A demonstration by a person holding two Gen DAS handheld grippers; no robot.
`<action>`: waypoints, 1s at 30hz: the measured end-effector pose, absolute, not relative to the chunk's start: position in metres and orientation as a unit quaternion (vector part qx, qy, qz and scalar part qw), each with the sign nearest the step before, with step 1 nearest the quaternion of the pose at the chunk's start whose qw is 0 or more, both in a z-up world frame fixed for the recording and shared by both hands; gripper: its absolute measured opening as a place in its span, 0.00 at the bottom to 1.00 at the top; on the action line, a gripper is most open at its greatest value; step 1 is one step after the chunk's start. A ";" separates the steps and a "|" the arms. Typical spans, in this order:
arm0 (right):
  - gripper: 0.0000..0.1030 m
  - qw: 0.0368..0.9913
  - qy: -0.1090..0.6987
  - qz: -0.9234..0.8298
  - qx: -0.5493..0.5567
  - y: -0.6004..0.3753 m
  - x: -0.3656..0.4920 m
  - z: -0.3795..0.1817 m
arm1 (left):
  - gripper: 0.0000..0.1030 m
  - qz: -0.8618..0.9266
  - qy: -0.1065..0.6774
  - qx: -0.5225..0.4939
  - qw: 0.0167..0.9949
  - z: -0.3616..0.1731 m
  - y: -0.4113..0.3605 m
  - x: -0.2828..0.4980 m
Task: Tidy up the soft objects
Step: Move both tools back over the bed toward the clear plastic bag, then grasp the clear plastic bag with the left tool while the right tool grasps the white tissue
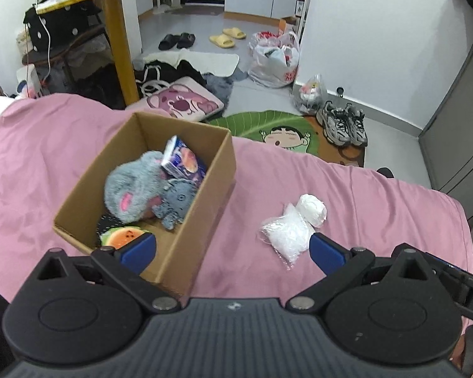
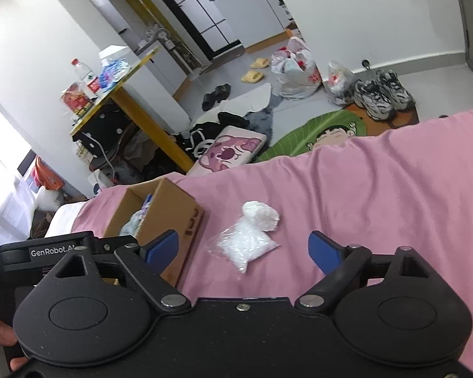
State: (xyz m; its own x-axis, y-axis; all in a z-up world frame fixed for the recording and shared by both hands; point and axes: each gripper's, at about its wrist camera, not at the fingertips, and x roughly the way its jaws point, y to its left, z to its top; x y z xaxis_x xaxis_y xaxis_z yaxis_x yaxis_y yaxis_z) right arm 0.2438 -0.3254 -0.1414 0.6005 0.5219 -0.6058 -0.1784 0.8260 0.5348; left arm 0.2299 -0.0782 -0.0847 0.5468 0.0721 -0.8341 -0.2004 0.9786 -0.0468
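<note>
An open cardboard box (image 1: 205, 195) (image 2: 186, 217) sits on the pink bed sheet (image 1: 362, 208) (image 2: 378, 195). Inside it lie a grey plush (image 1: 132, 189), a small grey figure (image 1: 175, 203), a blue-and-white packet (image 1: 183, 159) and a watermelon-patterned toy (image 1: 123, 236). To the right of the box, a clear plastic bag of white stuff (image 1: 287, 236) (image 2: 242, 245) and a white wad (image 1: 312, 209) (image 2: 261, 215) rest on the sheet. My left gripper (image 1: 233, 249) is open over the box's near corner. My right gripper (image 2: 244, 249) is open, the bag just beyond its blue pads.
Past the bed's far edge the floor holds a pink cushion (image 1: 183, 102), a green cartoon rug (image 1: 268, 129), sneakers (image 1: 343, 124), plastic bags (image 1: 276, 60) and slippers (image 1: 227, 37). A yellow-legged table (image 1: 119, 37) stands far left. A hand (image 2: 0, 337) grips at the lower left.
</note>
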 end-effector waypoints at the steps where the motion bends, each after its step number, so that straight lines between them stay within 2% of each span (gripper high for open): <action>1: 0.84 0.867 0.402 0.199 0.216 -0.326 0.246 -0.144 | 0.99 0.077 0.470 -0.069 0.876 -0.086 -0.079 0.232; 8: 0.73 0.862 0.414 0.200 0.212 -0.328 0.265 -0.155 | 0.97 0.063 0.489 -0.093 0.865 -0.109 -0.090 0.256; 10: 0.69 0.862 0.415 0.200 0.213 -0.329 0.270 -0.159 | 0.93 0.051 0.494 -0.099 0.862 -0.118 -0.092 0.262; 16: 0.61 0.851 0.431 0.202 0.221 -0.328 0.289 -0.173 | 0.77 0.041 0.515 -0.122 0.848 -0.143 -0.096 0.278; 26: 0.52 0.837 0.447 0.220 0.228 -0.317 0.319 -0.187 | 0.43 0.041 0.529 -0.205 0.822 -0.180 -0.090 0.298; 30: 0.49 0.829 0.456 0.230 0.230 -0.309 0.330 -0.192 | 0.40 0.053 0.533 -0.215 0.817 -0.191 -0.088 0.305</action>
State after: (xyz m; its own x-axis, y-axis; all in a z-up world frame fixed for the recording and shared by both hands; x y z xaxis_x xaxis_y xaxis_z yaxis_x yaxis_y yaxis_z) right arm 0.3302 -0.3092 -0.1918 0.4791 0.5905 -0.6494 -0.1715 0.7886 0.5905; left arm 0.3048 -0.0883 -0.1905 0.4268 -0.1420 -0.8931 -0.3165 0.9017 -0.2946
